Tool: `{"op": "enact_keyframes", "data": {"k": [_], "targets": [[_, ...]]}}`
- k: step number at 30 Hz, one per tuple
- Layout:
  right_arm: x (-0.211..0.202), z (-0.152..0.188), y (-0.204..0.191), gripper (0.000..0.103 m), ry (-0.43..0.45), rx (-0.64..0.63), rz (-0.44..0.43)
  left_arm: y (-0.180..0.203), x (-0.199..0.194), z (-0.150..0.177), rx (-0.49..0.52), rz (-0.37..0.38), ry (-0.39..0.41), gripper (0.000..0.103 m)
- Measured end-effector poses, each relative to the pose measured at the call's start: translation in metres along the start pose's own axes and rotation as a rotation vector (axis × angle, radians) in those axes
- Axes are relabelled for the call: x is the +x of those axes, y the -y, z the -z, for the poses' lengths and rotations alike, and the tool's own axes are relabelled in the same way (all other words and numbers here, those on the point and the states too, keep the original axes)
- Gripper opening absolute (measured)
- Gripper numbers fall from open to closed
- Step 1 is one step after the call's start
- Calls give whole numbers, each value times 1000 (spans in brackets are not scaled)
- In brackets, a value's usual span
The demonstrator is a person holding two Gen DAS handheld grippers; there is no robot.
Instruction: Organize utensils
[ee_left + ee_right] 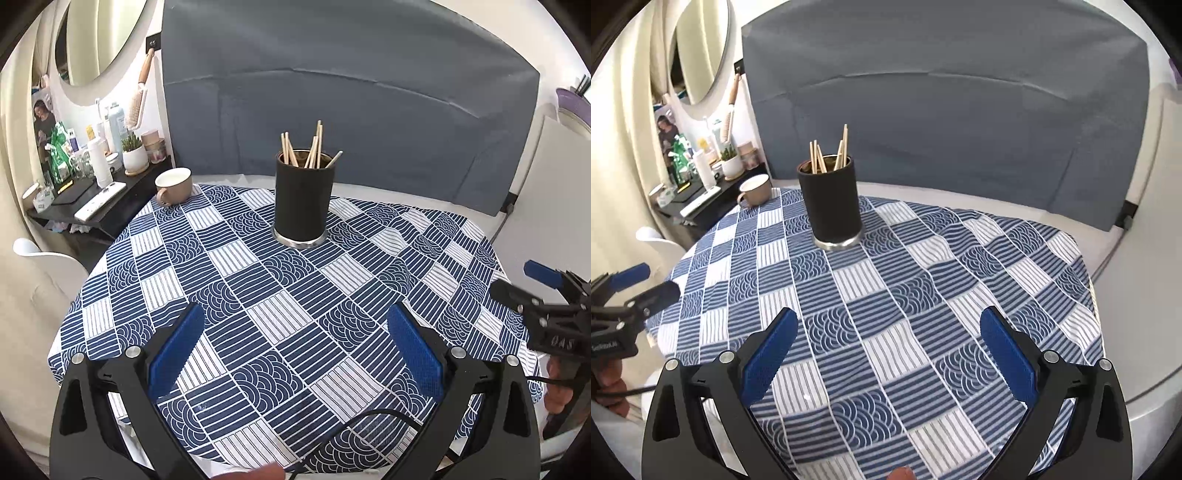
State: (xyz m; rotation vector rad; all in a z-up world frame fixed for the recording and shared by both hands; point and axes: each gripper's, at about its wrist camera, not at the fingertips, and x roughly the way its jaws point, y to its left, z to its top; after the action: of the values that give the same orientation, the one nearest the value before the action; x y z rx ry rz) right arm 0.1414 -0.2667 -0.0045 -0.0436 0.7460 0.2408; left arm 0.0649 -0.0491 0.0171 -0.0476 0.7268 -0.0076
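Observation:
A black cylindrical holder (303, 201) with a metal base stands upright near the far side of the round table; it also shows in the right wrist view (833, 203). Several wooden chopsticks (308, 147) stand in it, also in the right wrist view (829, 155). My left gripper (295, 343) is open and empty above the near part of the tablecloth. My right gripper (888, 343) is open and empty too, beside the left one. The right gripper appears at the right edge of the left wrist view (524, 284), and the left gripper at the left edge of the right wrist view (657, 282).
The table wears a blue and white patterned cloth (288, 295). A beige mug (173, 186) stands at its far left edge. A dark side shelf (85, 199) with bottles and a potted plant is at the left. A grey panel (351, 110) stands behind the table.

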Motion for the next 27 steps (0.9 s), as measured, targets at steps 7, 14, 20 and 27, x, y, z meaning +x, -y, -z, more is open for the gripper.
{"op": "enact_keyframes", "data": {"k": [7,14,20,27], "targets": [[-7,12,-1,95,8,-27,9,18,4,6,18,14,-26,97],[-2,14,2,95,-7,-45,0,25,7,10,20,16,-43,97],[4,14,13,95,-28,0,-11,25,8,10,14,8,-46,97],[7,12,16,95,-29,1,-5,27,11,9,12,4,-54,97]]}}
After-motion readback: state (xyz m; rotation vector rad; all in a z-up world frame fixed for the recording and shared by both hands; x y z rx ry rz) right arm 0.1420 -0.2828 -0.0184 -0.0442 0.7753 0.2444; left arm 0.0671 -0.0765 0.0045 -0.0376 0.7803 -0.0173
